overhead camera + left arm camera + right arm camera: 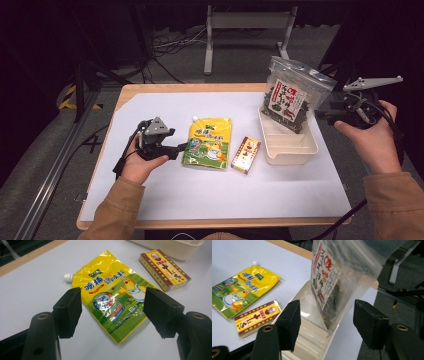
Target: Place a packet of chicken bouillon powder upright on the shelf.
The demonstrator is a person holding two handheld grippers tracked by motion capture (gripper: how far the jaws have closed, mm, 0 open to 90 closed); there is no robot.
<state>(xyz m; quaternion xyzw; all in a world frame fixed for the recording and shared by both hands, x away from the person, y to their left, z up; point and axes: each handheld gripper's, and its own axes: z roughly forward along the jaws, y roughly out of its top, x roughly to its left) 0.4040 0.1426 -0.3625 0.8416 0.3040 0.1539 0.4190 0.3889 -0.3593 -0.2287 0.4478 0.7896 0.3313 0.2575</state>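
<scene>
A yellow-green spouted pouch (207, 142) (112, 302) (239, 290) lies flat at the table's middle. Right of it lies a small red-brown box (245, 154) (163, 268) (257, 317). A clear bag of dark dried food with a red-and-white label (292, 95) (332, 277) stands tilted in the far end of a cream tray (287, 150) (312, 335). My left gripper (181, 148) (112, 293) is open at the pouch's left edge, its pads off the pouch. My right gripper (321, 116) (327, 307) is open just right of the bag, with nothing gripped.
The white mat (165, 100) covers the wooden table; its wood rim (190, 88) shows at the back. The tray's wall (175, 247) sits beyond the box. A grey metal stand (245, 22) and cables lie on the floor behind the table.
</scene>
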